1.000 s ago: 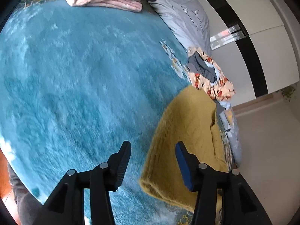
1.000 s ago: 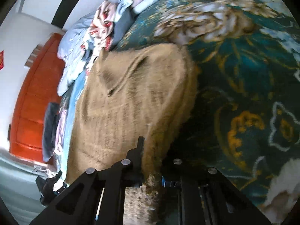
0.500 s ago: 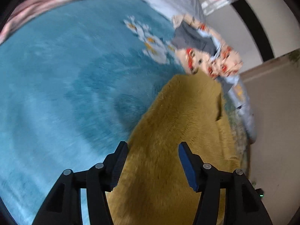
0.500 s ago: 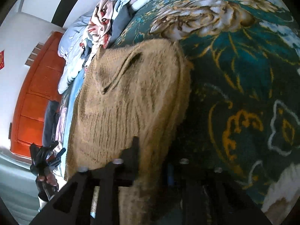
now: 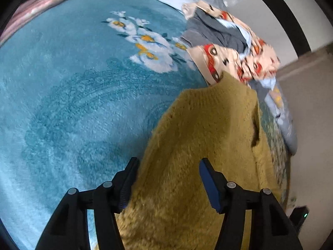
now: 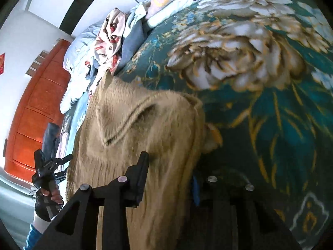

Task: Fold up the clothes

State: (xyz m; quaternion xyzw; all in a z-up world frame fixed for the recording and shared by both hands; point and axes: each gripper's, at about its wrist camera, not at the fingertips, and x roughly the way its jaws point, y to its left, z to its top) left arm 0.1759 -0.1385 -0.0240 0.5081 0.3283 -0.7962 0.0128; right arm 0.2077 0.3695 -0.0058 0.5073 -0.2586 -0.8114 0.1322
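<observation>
A mustard-yellow knit sweater (image 5: 208, 145) lies folded on the teal floral bedspread (image 5: 72, 104). My left gripper (image 5: 167, 166) is open, its fingers straddling the sweater's left edge from above. In the right wrist view the sweater (image 6: 135, 129) looks tan, its V-neck facing up. My right gripper (image 6: 169, 166) is open; the sweater's right edge drapes between its fingers. The left gripper in a gloved hand (image 6: 47, 170) shows at the far left of that view.
A heap of unfolded clothes, a cartoon-print piece and a grey one (image 5: 229, 41), lies beyond the sweater by a pale blue quilt (image 6: 77, 79). A pink folded garment (image 5: 31, 8) lies at the far left. An orange wooden headboard (image 6: 31, 114) and white wall lie beyond.
My left gripper has moved right, from over the bedspread to over the sweater's edge. My right gripper, shut on the sweater's edge a second ago, has opened.
</observation>
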